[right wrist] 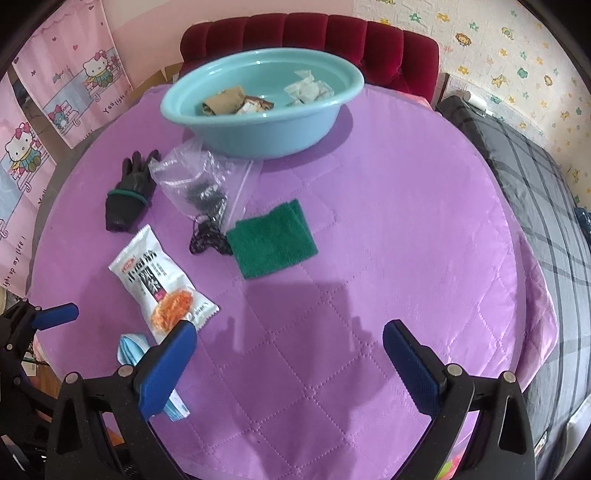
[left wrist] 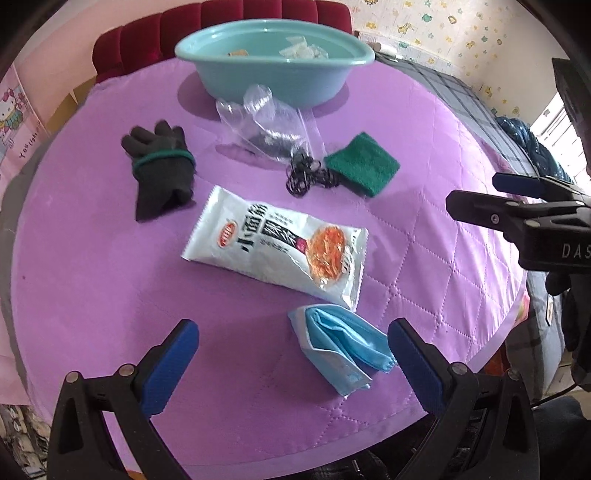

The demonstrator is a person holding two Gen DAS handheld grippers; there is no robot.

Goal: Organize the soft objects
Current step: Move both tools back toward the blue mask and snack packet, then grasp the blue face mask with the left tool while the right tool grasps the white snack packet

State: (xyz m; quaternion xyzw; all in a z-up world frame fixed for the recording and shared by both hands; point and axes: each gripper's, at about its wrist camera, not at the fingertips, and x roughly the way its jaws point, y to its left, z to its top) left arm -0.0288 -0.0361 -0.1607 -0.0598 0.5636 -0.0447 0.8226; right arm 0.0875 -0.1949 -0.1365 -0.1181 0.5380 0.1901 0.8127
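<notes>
A folded blue face mask [left wrist: 341,349] lies on the purple quilted tablecloth [left wrist: 110,288] at about 5 o'clock in the left wrist view, just inside the right blue pad of the left gripper [left wrist: 293,363], whose jaws stand wide apart and hold nothing. At 12 o'clock from the mask, just beside it, lies a white snack packet [left wrist: 275,247] with an orange picture on it. Farther up, at 11 o'clock, a dark glove [left wrist: 160,171] with a green band lies flat. At 12 o'clock from the packet sits a clear plastic bag [left wrist: 264,123] with dark contents, and a tangle of black hair ties [left wrist: 308,175] lies at its near end, touching a green cloth [left wrist: 364,162] to its 3 o'clock side. Behind all these, at the far edge of the table, stands a light blue basin [right wrist: 258,99]; it holds a brown item [right wrist: 223,99] and some pale wrapped pieces [right wrist: 308,88]. A red padded chair back [right wrist: 310,31] rises behind the basin.

The right gripper [right wrist: 290,360] hovers over bare cloth at 6 o'clock in its own view, jaws spread and empty, its left pad overlapping the mask and the packet's near corner in the picture.
</notes>
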